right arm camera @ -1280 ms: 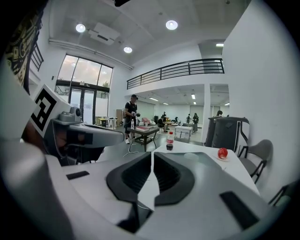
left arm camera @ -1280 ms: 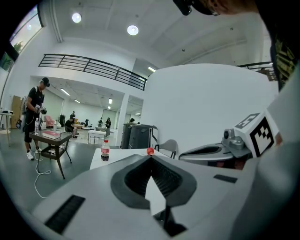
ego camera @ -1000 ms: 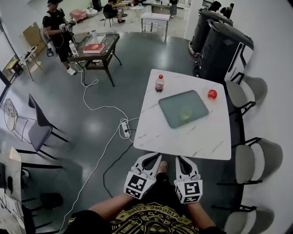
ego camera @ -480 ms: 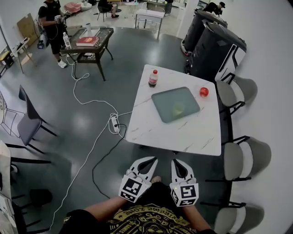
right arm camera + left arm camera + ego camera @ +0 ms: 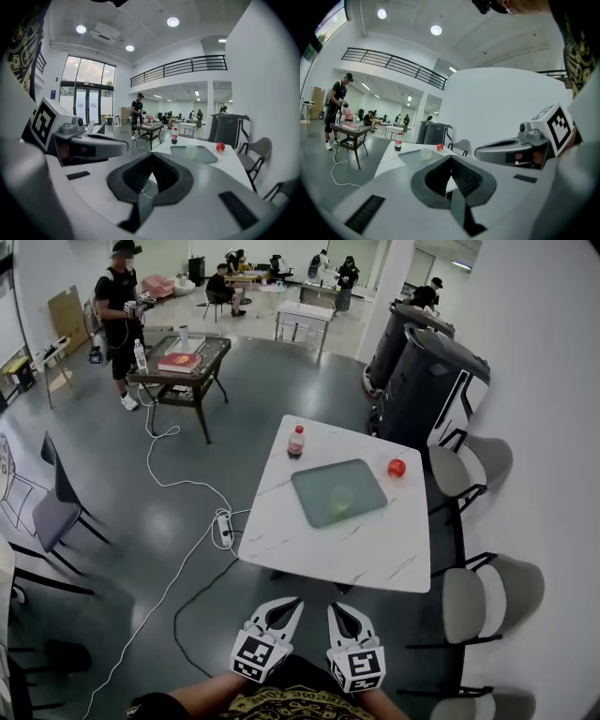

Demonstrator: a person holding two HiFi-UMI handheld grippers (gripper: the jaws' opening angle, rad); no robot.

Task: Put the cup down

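Observation:
A pale translucent cup (image 5: 339,502) stands on a grey-green tray (image 5: 361,486) on the white marble table (image 5: 309,545). Both gripper views show the cup (image 5: 425,153) (image 5: 191,152) far ahead on the tray (image 5: 410,156) (image 5: 206,155). My left gripper (image 5: 294,602) (image 5: 451,164) and right gripper (image 5: 334,608) (image 5: 151,158) hover side by side short of the table's near edge, over the floor. Both are shut with nothing between their fingers, well apart from the cup.
A red-capped bottle (image 5: 296,441) and a red apple (image 5: 397,468) stand on the table's far side. Grey chairs (image 5: 480,592) line the right. Dark machines (image 5: 422,371) stand behind. A cable and power strip (image 5: 223,526) lie on the floor at left. A person (image 5: 122,306) stands by a side table (image 5: 183,367).
The table has drawn farther away and looks smaller. Both grippers, earlier level with its near edge, now sit back from it, still shut and empty.

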